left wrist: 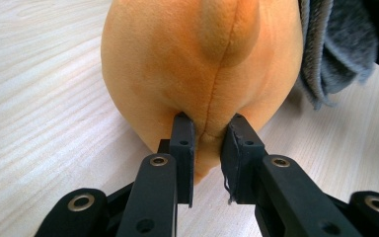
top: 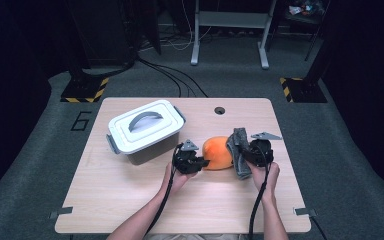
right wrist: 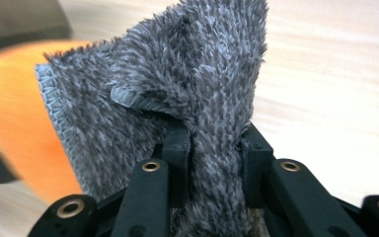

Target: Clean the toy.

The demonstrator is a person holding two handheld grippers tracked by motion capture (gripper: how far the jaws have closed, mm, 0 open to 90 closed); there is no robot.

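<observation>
1. Dark grey carpet surrounds a pale wooden worktop (top: 130, 200), with black cables on the floor beyond it and yellow-and-black striped feet of stands at either far corner
2. On the worktop's far left sits a white lidded box (top: 145, 131) with a grey handle on its lid and grey clasps at the ends
3. Near the middle lies an orange plush toy (top: 217, 152), resting on the wood just right of the box and apart from it
4. A grey fleecy cloth (top: 239, 150) stands against the toy's right side, touching it
5. The left gripper (top: 196, 162), held in the person's left hand (top: 175, 176), meets the toy's left end
6. In the left gripper view the left gripper (left wrist: 208, 129) is clenched on the toy (left wrist: 202, 64): both jaws pinch a fold of orange plush along its seam, low down by the wood, with the cloth (left wrist: 335, 49) behind at the right
7. The right gripper (top: 247, 156), held in the right hand (top: 265, 176), sits at the cloth's right side
8. In the right gripper view the right gripper (right wrist: 216, 143) is clamped on the cloth (right wrist: 177, 74): a bunched ridge of grey pile is squeezed between the jaws and rises above them, a stitched hem showing at its left edge, with the blurred orange toy (right wrist: 15, 108) behind
</observation>
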